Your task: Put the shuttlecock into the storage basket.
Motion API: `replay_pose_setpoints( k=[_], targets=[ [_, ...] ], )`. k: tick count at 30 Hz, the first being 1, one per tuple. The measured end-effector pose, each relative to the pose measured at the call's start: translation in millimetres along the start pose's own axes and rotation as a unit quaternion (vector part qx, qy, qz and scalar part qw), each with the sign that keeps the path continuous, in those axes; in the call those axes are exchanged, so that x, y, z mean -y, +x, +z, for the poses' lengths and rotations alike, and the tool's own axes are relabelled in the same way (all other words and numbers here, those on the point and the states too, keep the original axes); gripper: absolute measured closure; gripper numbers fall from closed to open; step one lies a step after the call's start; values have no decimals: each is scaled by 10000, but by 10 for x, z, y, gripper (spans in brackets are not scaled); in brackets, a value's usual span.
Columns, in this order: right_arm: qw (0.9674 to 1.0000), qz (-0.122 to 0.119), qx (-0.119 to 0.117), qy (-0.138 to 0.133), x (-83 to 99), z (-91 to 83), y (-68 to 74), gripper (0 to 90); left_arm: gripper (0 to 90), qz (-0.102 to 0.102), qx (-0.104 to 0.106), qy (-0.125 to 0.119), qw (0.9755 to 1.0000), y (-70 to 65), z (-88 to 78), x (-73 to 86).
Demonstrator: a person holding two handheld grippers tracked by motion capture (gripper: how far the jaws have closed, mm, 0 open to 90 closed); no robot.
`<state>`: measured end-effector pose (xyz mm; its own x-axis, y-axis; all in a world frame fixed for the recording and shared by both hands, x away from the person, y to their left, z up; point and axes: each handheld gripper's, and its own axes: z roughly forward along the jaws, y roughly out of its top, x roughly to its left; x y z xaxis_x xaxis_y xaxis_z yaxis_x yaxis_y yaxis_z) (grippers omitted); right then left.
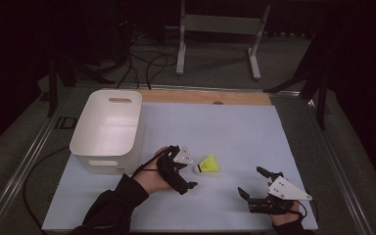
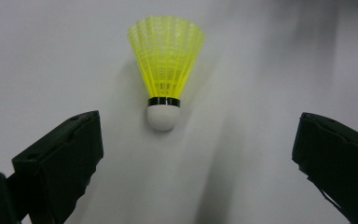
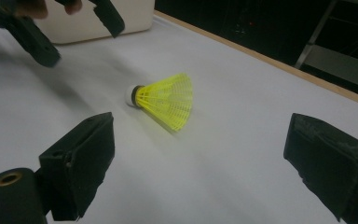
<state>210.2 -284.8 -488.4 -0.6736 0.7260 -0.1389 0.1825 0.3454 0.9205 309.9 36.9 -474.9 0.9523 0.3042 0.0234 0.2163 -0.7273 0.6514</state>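
Step in hand: closing in on the shuttlecock (image 1: 208, 164) with the left gripper (image 1: 185, 170), judging by how the jaws are framing it
Shuttlecock: lying on its side on the pale table (image 1: 235, 132), just right of the white bin (image 1: 108, 128) and apart from it; white cork end pointing toward the left gripper, yellow skirt fanning away
Left gripper: jaws spread wide, holding nothing, sitting just short of the cork with the shuttlecock (image 2: 167, 70) lying between and a little beyond the jaw tips
Right gripper (image 1: 260, 186): jaws also spread wide, holding nothing, hovering near the front edge of the table, well apart from the shuttlecock (image 3: 164, 99) and aiming toward it
Doing it well: sliding forward until the cork and the black band are sitting between the pads, then squeezing there rather than on the skirt, likely too springy and easy to crush; keeping the jaws low and level with the table so neither tip nudges the cork and sets it rolling; centring first, since the shuttlecock is lying slightly toward the left jaw
Right gripper's part: staying clear, or steadying the skirt only if the shuttlecock starts rolling
Bin: standing open at the table's left, looking empty inside as far as the high view is showing
Likely destination: the bin, being the nearest container, though only a guess
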Motion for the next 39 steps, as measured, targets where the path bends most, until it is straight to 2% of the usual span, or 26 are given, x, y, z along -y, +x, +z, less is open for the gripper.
replay_pose_setpoints(
  k=[12, 27, 36, 39],
  targets=[
    [10000, 3, -28, 0, -1, 0, 3, 86, 103, -13, 69, 210, 9998, 55, 217, 17],
    [10000, 11, -47, 6, 2, 0, 0, 86, 204, -23, -39, 456, 9990, 78, 370, -23],
    [10000, 38, -62, 35, 4, 3, -5, 86, 258, -5, -229, 562, 9982, 82, 449, -49],
    [10000, 44, -60, 29, 6, 4, -9, 86, 321, 53, -201, 558, 9982, 65, 486, -63]
  ],
)
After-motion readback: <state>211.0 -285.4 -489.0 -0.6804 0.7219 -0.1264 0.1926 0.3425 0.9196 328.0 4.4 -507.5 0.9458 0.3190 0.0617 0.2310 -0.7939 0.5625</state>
